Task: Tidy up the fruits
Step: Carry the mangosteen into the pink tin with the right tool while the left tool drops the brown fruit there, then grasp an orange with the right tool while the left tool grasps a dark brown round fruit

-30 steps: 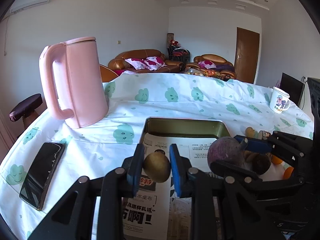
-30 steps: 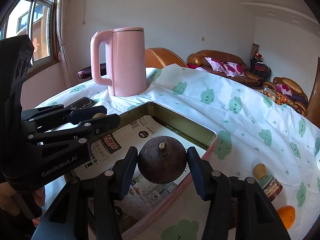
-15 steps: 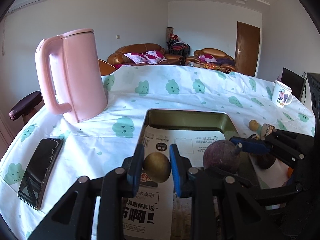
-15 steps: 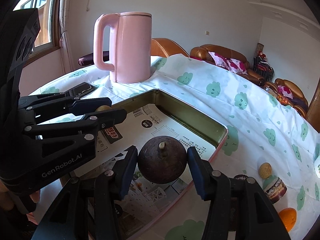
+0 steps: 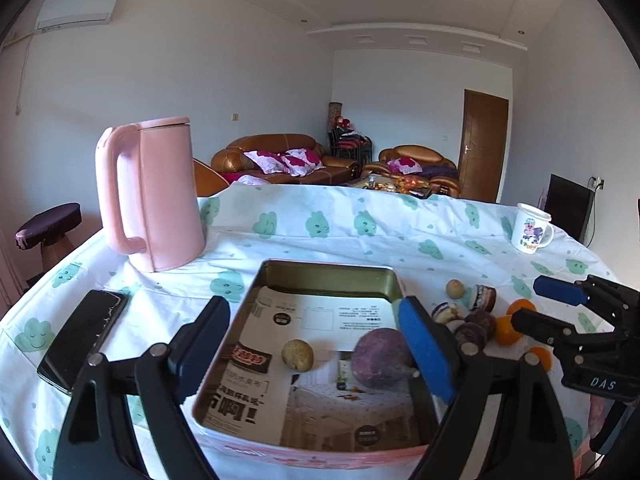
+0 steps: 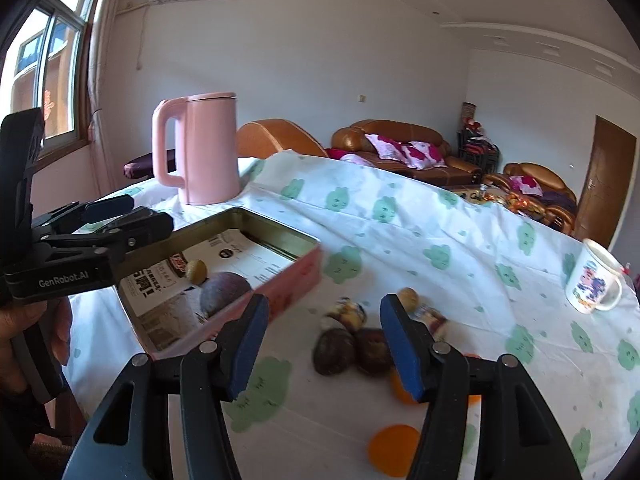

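A pink metal tray (image 5: pixel 328 272) lined with printed paper sits on the table. A small yellow-brown fruit (image 5: pixel 297 355) and a round purple fruit (image 5: pixel 382 358) lie in it. My left gripper (image 5: pixel 316 344) is open and empty above the tray. My right gripper (image 6: pixel 324 344) is open and empty over a pile of loose fruit to the tray's right: dark brown fruits (image 6: pixel 334 351), oranges (image 6: pixel 393 450) and a small tan fruit (image 6: pixel 408 298). The tray also shows in the right wrist view (image 6: pixel 296 276).
A pink kettle (image 5: pixel 150 196) stands at the back left. A black phone (image 5: pixel 82 336) lies left of the tray. A white cartoon mug (image 5: pixel 532 234) stands at the far right. The cloud-print tablecloth (image 5: pixel 360 220) covers the table.
Both grippers have opened and let go of their fruits, which now lie in the tray. The right gripper has swung right over the loose fruit pile. The left gripper has pulled back.
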{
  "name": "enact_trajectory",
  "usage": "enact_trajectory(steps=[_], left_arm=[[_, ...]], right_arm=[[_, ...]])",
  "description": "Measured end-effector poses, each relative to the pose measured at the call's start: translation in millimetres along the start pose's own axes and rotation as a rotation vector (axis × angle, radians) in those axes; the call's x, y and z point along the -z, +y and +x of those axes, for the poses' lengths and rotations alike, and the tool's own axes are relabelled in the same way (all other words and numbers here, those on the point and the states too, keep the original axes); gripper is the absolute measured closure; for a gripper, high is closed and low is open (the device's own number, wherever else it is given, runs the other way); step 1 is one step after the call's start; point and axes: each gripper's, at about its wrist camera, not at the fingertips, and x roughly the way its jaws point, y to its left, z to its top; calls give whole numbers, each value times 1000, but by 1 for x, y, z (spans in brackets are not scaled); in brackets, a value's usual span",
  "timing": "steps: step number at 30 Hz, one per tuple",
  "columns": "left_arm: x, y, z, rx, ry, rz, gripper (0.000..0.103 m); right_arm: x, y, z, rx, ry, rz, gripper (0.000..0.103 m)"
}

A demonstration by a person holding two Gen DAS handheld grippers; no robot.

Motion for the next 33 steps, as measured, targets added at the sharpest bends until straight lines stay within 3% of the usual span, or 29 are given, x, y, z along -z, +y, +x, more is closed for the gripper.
enact_trajectory(steps=[3,13,16,21,25,33], left_arm=[[5,-28,0,49,6,33,15],[19,-99,18,147,85,142,15],[22,-114,28,166,122,173,21],[27,-131,47,203,196,191,38],[28,-139,61,206,257,206,43],[30,-145,87,203,379,203,53]], right_arm=[[21,-24,-10,60,37,29,43],[51,-34,6,-35,156,66,43],[57,-37,18,-78,202,90,64],[56,-46,8,-78,146,127,65],[47,-62,-3,9,85,156,65],[46,-73,4,39,57,174,65]])
